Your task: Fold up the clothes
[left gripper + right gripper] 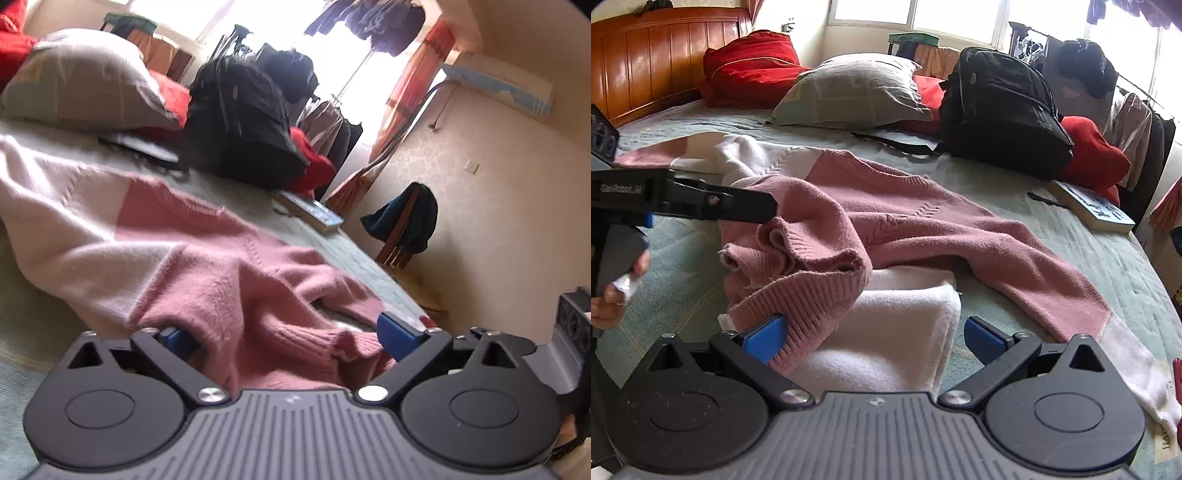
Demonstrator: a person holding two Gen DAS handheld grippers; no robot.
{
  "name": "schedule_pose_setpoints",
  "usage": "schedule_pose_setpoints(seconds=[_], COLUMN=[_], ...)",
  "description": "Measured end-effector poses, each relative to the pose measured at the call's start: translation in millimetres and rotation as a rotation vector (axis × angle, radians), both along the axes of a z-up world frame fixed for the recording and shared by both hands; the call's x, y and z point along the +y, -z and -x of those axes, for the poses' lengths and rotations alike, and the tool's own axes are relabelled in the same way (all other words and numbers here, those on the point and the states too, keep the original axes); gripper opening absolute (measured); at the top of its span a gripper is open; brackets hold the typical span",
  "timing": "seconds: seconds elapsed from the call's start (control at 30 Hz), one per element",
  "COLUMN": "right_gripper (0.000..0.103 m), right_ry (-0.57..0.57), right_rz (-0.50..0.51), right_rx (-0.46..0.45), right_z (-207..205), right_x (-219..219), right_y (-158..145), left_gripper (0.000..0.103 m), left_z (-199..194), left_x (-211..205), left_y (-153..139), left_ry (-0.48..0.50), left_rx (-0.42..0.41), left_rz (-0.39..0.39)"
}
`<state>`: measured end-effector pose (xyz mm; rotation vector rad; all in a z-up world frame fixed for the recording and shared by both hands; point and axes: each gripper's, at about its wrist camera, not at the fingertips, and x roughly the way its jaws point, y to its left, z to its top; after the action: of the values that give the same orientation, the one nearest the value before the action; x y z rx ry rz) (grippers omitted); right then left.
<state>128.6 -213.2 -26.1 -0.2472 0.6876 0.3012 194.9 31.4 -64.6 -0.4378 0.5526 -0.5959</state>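
Note:
A pink and white knit sweater (221, 266) (923, 221) lies spread across the bed, one sleeve stretching to the right and the near part bunched up. In the left wrist view my left gripper (288, 336) has its blue pads wide apart, with a pink ribbed cuff lying loose between them. My right gripper (873, 338) is open too, over the folded white part and the pink ribbed hem, which touches its left pad. The right wrist view shows the left gripper (768, 210) from the side, its tip at the bunched sleeve, with a hand on its handle.
A black backpack (1001, 107), a grey pillow (857, 88), red bedding (750, 70) and a book (1093, 210) sit on the far half of the pale green bedspread (1108, 258). A wooden headboard (646, 55) stands at the left. A chair with clothes (406, 221) stands beyond the bed's edge.

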Motion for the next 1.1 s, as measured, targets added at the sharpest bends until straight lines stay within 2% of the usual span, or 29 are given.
schedule_pose_setpoints(seconds=[0.03, 0.13, 0.2, 0.4, 0.6, 0.7, 0.97, 1.1], right_gripper=[0.103, 0.103, 0.103, 0.103, 0.103, 0.103, 0.103, 0.103], right_ry=[0.000, -0.020, -0.042, -0.074, -0.079, -0.084, -0.094, -0.092], right_rz=[-0.005, -0.013, -0.004, 0.018, 0.009, 0.010, 0.023, 0.016], right_rx=[0.003, 0.019, 0.023, -0.008, -0.029, -0.032, -0.026, -0.020], right_z=[0.0, 1.5, 4.2, 12.4, 19.4, 24.2, 27.0, 24.6], right_x=[-0.7, 0.7, 4.1, 13.4, 18.5, 22.4, 31.4, 33.3], right_y=[0.2, 0.2, -0.7, -8.7, -16.7, -18.4, -18.9, -19.1], left_gripper=[0.097, 0.097, 0.097, 0.097, 0.097, 0.098, 0.098, 0.098], left_z=[-3.3, -9.0, -5.9, 25.5, 58.8, 74.9, 112.2, 128.9], left_x=[0.1, 8.8, 14.1, 40.4, 90.3, 118.5, 169.9, 187.6], left_y=[1.5, -1.2, -10.8, -48.8, -76.7, -85.3, -69.3, -70.3], left_ry=[-0.024, -0.043, -0.044, -0.067, -0.133, -0.153, -0.243, -0.273], left_rx=[0.006, 0.026, -0.001, -0.111, -0.133, -0.118, -0.014, -0.041], left_rz=[0.009, 0.117, 0.153, 0.157, 0.168, 0.191, 0.186, 0.229])
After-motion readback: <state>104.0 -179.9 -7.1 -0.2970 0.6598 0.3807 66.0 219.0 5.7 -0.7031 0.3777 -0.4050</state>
